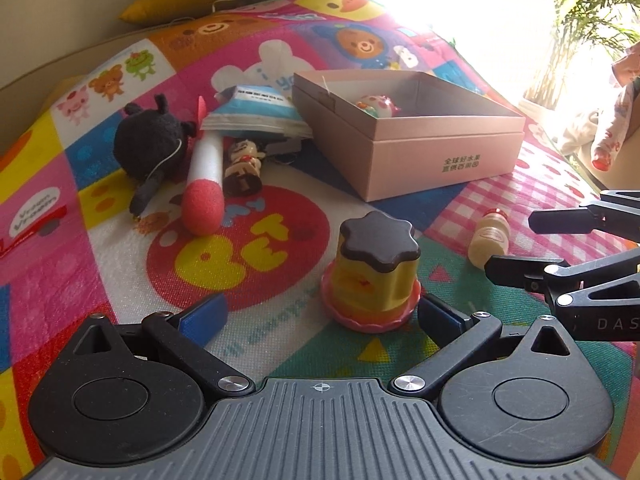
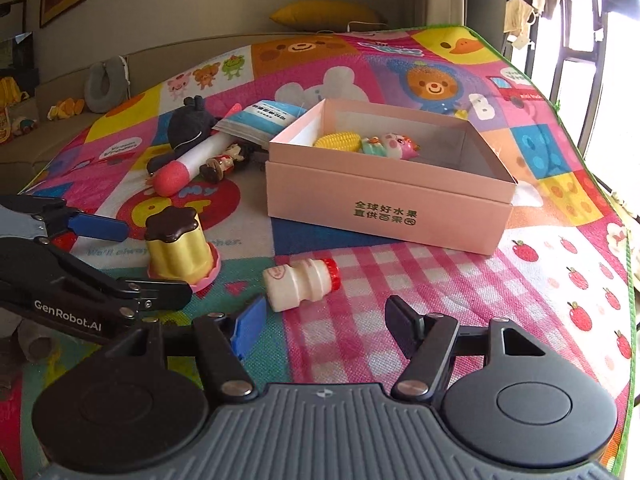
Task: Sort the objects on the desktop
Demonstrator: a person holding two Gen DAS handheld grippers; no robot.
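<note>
Both tongs gape wide and empty. The left tongs [image 1: 320,316] bracket the pudding toy [image 1: 374,270] for a grab; the right tongs [image 2: 326,326] line up near the bottle [image 2: 300,284], the box [image 2: 388,216] waiting beyond.

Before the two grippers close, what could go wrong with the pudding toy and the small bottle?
1. The pudding toy stands upright on a narrow pink base; the open left gripper could tip it if one finger touches first.
2. The small bottle lies on its side, so it may roll away from the open right gripper.
3. The two grippers are close together and might bump, since the toys lie near each other.
</note>
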